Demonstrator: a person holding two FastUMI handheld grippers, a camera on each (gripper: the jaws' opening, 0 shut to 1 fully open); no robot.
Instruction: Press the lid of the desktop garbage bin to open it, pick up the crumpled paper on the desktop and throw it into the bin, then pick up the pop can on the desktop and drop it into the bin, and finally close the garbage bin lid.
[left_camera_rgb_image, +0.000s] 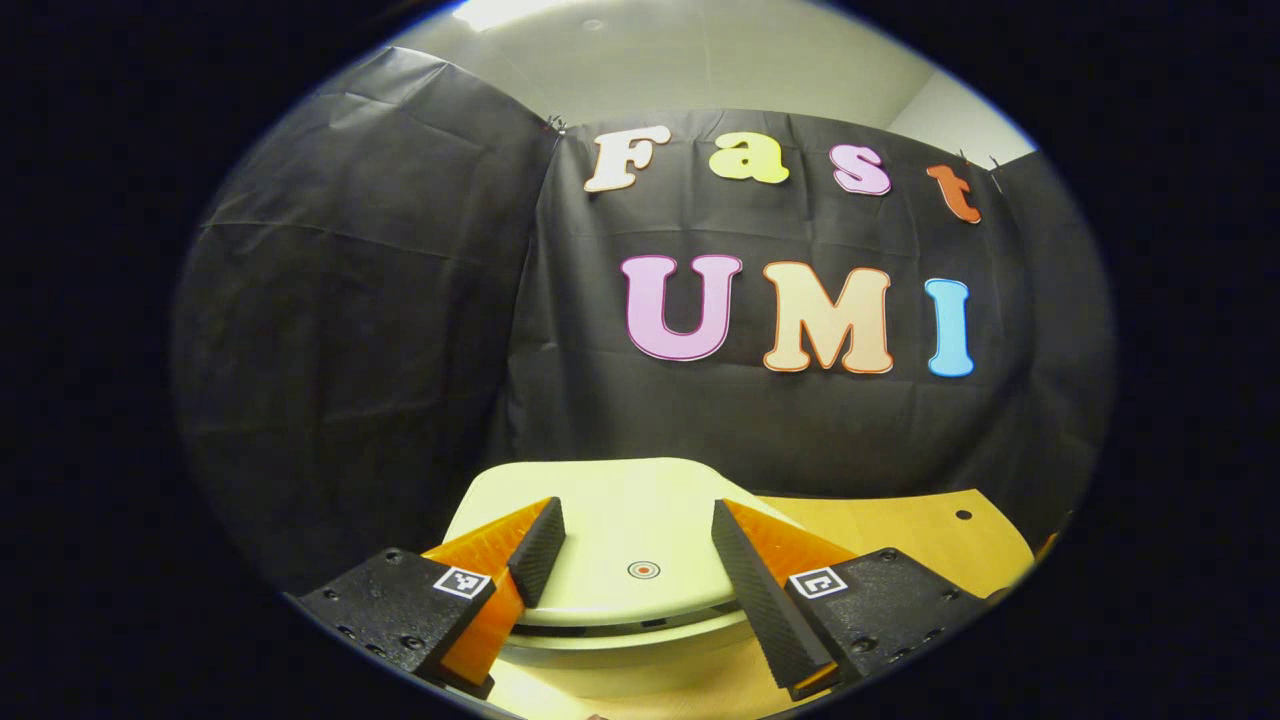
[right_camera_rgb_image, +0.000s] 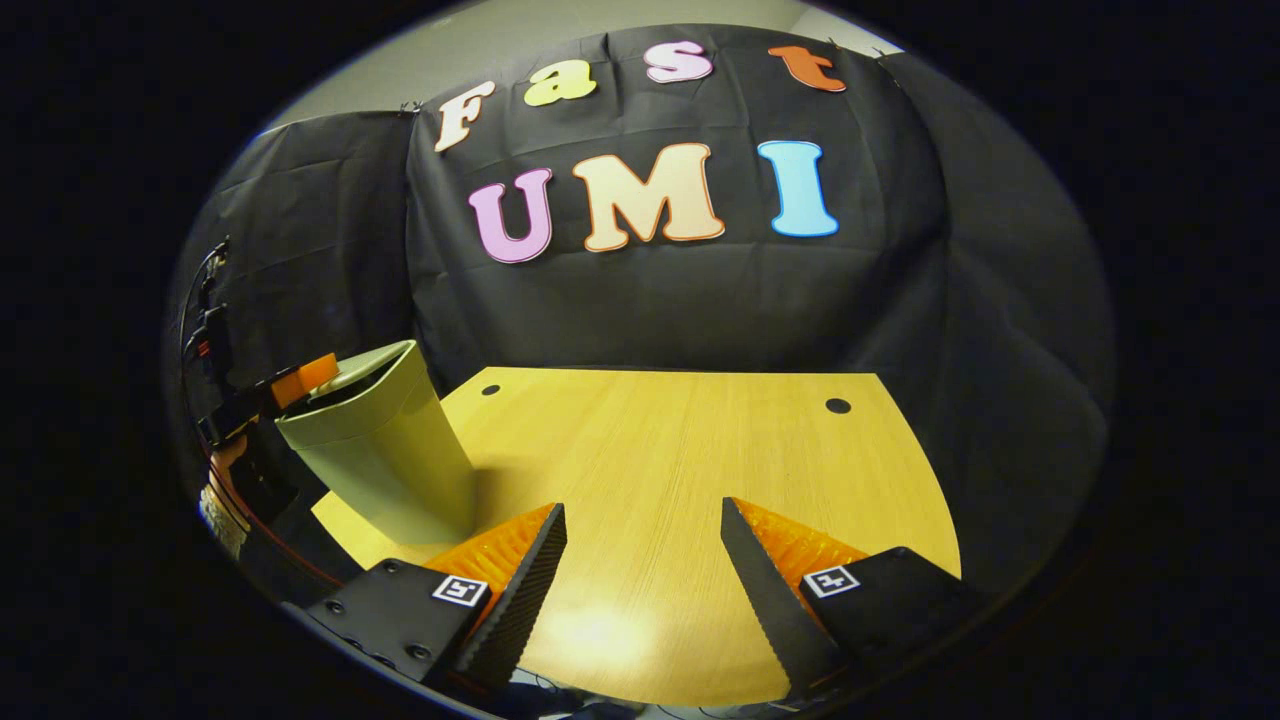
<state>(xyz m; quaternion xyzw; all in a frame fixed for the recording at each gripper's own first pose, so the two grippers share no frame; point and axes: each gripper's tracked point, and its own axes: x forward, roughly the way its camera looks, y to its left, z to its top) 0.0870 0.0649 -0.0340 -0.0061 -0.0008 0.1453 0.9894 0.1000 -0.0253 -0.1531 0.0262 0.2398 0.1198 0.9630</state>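
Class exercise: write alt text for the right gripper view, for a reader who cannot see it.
The right gripper hangs open over a bare wooden table. At the table's left edge stands a pale green bin, with the left gripper at its lid.

- Desktop garbage bin (right_camera_rgb_image: 385, 455): pale green, tapering toward its base, upright near the left edge of the wooden table (right_camera_rgb_image: 680, 460).
- Lid (left_camera_rgb_image: 620, 545): pale green, rounded, a small ringed dot marking its top; lying flat across the bin, a narrow dark seam under its rim; in the right gripper view, still slightly ajar.
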